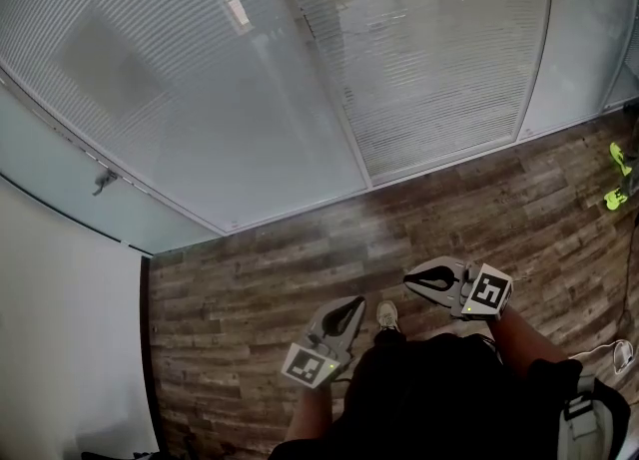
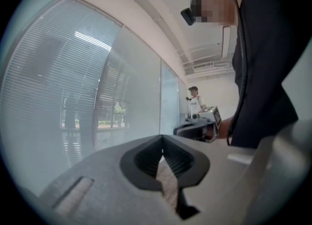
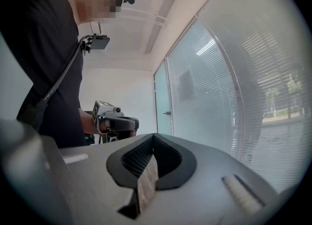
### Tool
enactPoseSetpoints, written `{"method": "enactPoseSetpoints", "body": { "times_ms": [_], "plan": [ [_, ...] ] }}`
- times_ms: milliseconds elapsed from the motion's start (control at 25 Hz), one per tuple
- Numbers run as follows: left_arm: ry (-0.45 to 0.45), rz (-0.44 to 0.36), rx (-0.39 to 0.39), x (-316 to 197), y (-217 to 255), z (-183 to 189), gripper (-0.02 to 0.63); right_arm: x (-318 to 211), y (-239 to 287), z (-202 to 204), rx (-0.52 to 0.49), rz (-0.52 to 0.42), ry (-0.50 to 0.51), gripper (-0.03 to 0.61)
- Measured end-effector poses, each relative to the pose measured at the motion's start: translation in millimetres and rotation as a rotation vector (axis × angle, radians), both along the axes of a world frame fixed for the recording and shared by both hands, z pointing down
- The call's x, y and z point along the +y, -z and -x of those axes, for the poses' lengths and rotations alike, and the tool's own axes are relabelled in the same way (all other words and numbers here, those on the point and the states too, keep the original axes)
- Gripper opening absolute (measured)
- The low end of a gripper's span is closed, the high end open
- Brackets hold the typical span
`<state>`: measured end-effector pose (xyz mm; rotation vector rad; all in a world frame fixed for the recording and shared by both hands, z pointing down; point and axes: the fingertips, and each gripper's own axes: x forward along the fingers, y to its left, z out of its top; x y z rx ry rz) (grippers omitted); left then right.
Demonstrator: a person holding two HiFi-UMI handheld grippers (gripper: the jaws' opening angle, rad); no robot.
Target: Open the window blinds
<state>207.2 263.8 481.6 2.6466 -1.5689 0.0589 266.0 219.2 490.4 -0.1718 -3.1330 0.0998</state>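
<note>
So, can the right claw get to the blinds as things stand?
Probably not yet: the right claw is shut, held near the body, with floor between it and the blinds, which seem to sit behind glass.

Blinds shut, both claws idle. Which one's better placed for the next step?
Left, probably. The only visible fitting by the blinds sits far left, on the side of the left claw. The right claw is likewise shut and empty.
</note>
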Motion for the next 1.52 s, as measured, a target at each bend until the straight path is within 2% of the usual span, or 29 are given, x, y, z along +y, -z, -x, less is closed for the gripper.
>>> {"method": "enactPoseSetpoints", "body": {
  "times_ms": [240, 520, 600, 1520],
  "plan": [
    [0.002, 0.015, 0.025, -24, -4, 29, 0.005, -22, -3, 29, 0.020, 0.014, -0.002, 0.006],
    [-0.039, 0.015, 0.032, -59, -4, 59, 0.005, -53, 1, 68, 0.030, 0.027, -0.019, 0.006],
    [-0.048, 0.004, 0.036, -68, 0, 66, 0.005, -61, 3, 76, 0.035, 0.002, -0.017, 0.006],
    [-0.134, -0.001, 0.048, -118, -5, 149, 0.005, -104, 0, 167, 0.053, -0.027, -0.065, 0.008]
  ]
}}
